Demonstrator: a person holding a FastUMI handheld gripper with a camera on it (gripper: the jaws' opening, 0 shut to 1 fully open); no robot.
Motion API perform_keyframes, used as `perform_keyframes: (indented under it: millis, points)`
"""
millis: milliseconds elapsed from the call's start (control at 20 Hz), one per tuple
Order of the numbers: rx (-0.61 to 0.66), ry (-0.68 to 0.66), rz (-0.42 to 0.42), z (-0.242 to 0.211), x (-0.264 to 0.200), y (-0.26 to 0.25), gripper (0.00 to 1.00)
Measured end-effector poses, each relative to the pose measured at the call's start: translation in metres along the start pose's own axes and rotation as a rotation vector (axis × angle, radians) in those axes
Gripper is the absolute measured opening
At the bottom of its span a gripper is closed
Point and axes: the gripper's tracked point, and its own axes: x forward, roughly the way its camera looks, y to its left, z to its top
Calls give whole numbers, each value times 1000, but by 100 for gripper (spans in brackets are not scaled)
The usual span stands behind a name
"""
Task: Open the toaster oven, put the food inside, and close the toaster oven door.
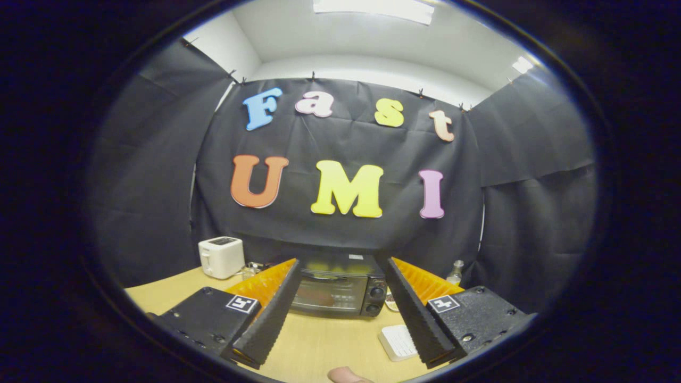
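A black toaster oven (pixel 337 285) stands on the wooden table (pixel 319 340) against the booth's back wall, straight ahead beyond my fingers. Its glass door looks shut, with two knobs down its right side. Something reddish shows dimly behind the glass. My gripper (pixel 340 306) is open, its fingers spread wide with nothing between them, well short of the oven. A pinkish rounded thing (pixel 346 375) lies on the table right below me, between the fingers; I cannot tell what it is.
A white pop-up toaster (pixel 221 257) stands at the back left, with a small glass jar (pixel 250 270) beside it. A clear bottle (pixel 455 272) stands right of the oven. A white flat item (pixel 398 342) lies by my right finger.
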Motion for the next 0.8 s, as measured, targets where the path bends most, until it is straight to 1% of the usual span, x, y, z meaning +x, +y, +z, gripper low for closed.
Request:
perform_keyframes:
  millis: [100,250,350,500,600,800]
  points:
    - [30,5,5,8,-25,-13,100]
    - [39,-15,-47,23,-45,-49,100]
    - [49,-24,-65,25,-53,-64,100]
    - [62,-12,-46,21,-59,-77,100]
    - [70,-9,-50,19,-61,-86,100]
    - [78,6,-38,10,-55,-87,100]
